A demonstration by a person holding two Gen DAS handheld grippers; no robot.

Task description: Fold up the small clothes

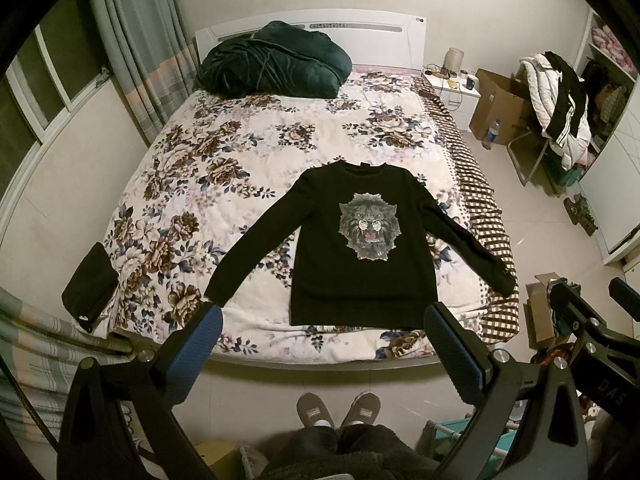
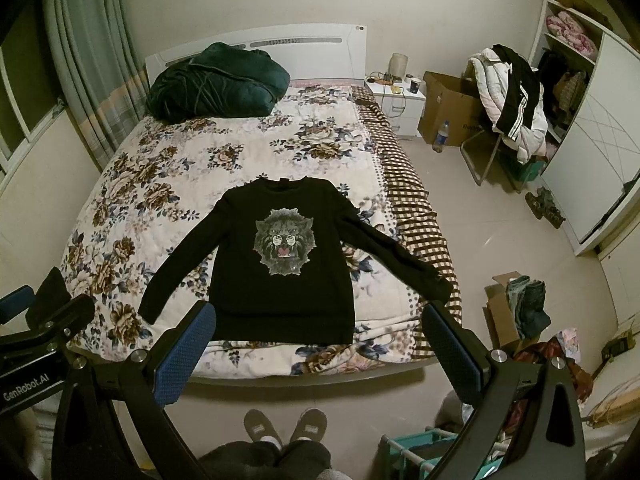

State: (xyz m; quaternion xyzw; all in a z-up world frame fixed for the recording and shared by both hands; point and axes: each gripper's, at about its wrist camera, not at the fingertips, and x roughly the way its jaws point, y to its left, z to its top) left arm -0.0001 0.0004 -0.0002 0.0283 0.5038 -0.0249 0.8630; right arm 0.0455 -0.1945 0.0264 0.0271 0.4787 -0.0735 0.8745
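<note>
- A black sweatshirt point(image 1: 352, 240) lies flat and face up on the bed point(image 1: 224, 160), near the foot end and toward the bed's right side; both sleeves spread out and downward; its hem sits just short of the mattress edge
- A grey lion-face print point(image 1: 370, 226) sits on the chest; the right cuff reaches onto the checked sheet point(image 1: 492, 216) at the bed's right edge
- The left gripper point(image 1: 322, 332) hangs above the floor before the foot of the bed, jaws spread wide and holding nothing; its blue pads point(image 1: 208, 332) frame the sweatshirt's hem in the left wrist view
- The right gripper point(image 2: 320, 332) is held beside it, level with it, jaws likewise wide apart and empty, well apart from the cloth
- A small folded black garment point(image 1: 90, 290) rests at the bed's near left corner
- A dark green quilt point(image 1: 272, 62) is bundled at the head end against the white headboard point(image 1: 320, 26)
- The person's grey slippers point(image 1: 338, 410) show below, on the tiled floor
- A chair heaped with clothes point(image 2: 512, 104) stands to the right, near a cardboard box point(image 2: 448, 108) and a white nightstand point(image 2: 400, 104)
</note>
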